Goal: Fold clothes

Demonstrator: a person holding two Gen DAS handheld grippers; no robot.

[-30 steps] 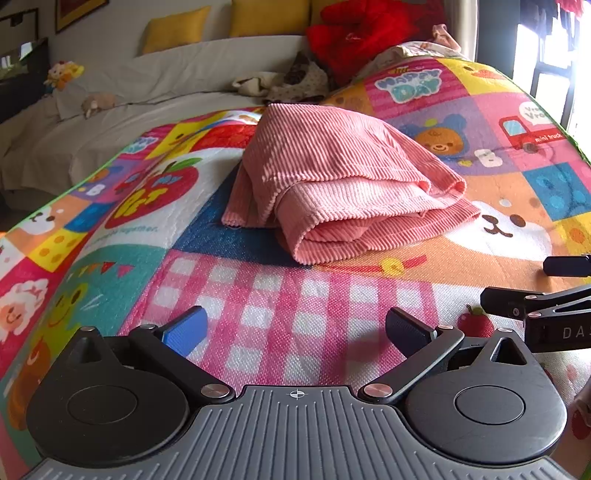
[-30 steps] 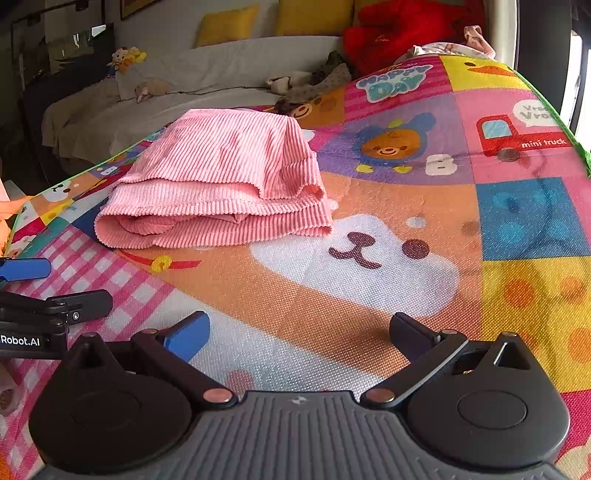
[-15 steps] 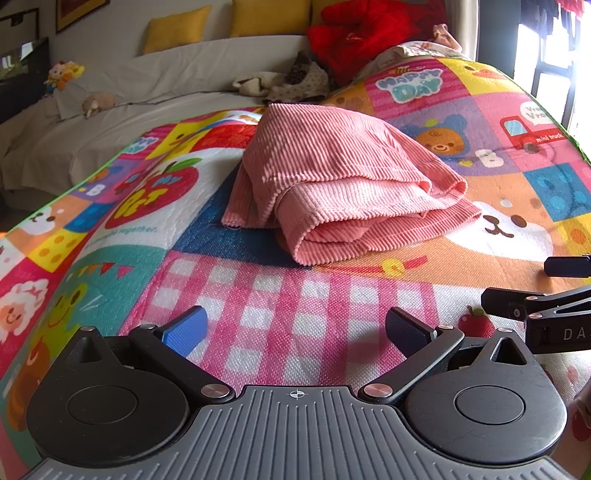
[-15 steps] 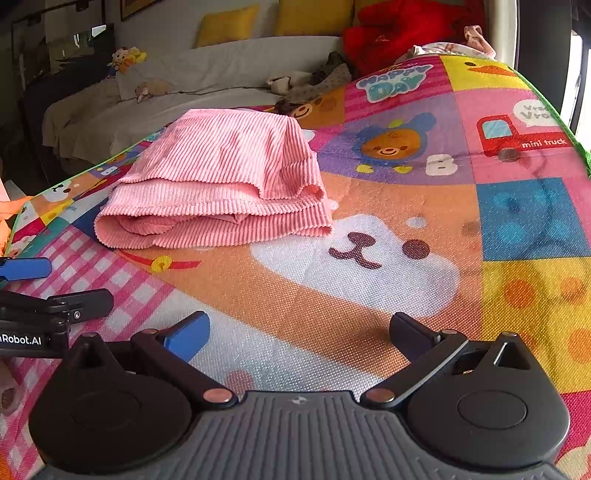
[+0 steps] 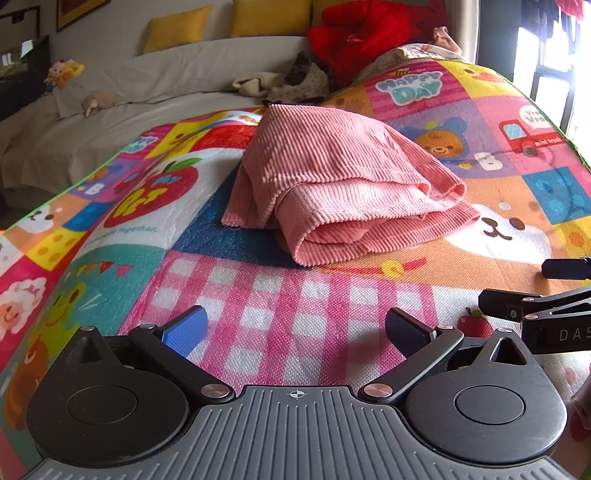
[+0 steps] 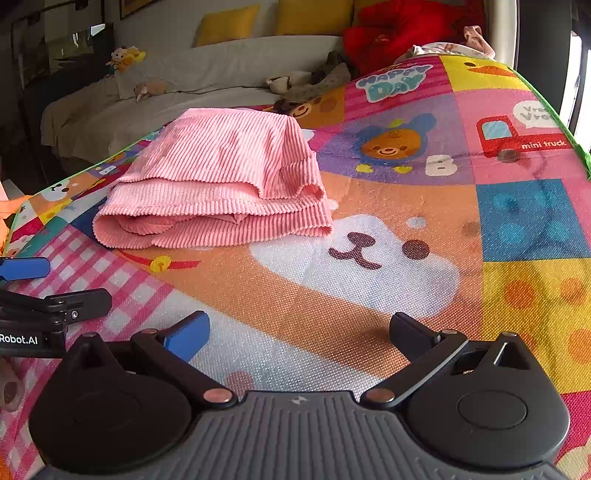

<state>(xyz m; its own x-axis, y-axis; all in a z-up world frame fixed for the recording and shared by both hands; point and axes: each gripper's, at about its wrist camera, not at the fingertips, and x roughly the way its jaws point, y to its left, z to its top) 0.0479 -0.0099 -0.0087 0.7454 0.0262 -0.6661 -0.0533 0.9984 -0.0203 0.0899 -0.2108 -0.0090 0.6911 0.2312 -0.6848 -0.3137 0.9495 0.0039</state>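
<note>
A: So, where is the garment?

B: The pink ribbed garment [image 5: 340, 184] lies folded into a thick bundle on the colourful play mat [image 5: 295, 295], toward the far middle of it. In the left wrist view its rolled edge faces the camera, resting where a dark blue patch meets the pink checked patch. In the right wrist view the same bundle [image 6: 218, 184] sits far and to the left, its near right corner just beside the white bear face printed on the mat [image 6: 369, 314].

A: And the claws?

B: The left gripper [image 5: 295, 328] has its fingers spread wide with nothing between them, low over the pink checked patch, well short of the bundle. The right gripper [image 6: 299, 332] is equally wide and empty, over the orange and white part of the mat, near the bear face.

A: Do the two see each other?

B: Yes. The right gripper's fingers show at the right edge of the left view [image 5: 546, 291], and the left gripper's at the left edge of the right view [image 6: 48, 288]. They sit side by side, apart, both nearer than the garment.

A: Anything beyond the mat?

B: A bed with a pale grey cover [image 5: 129, 110], yellow cushions [image 5: 177, 27] against the wall, and a red plush heap [image 5: 369, 33] at the far end.
</note>
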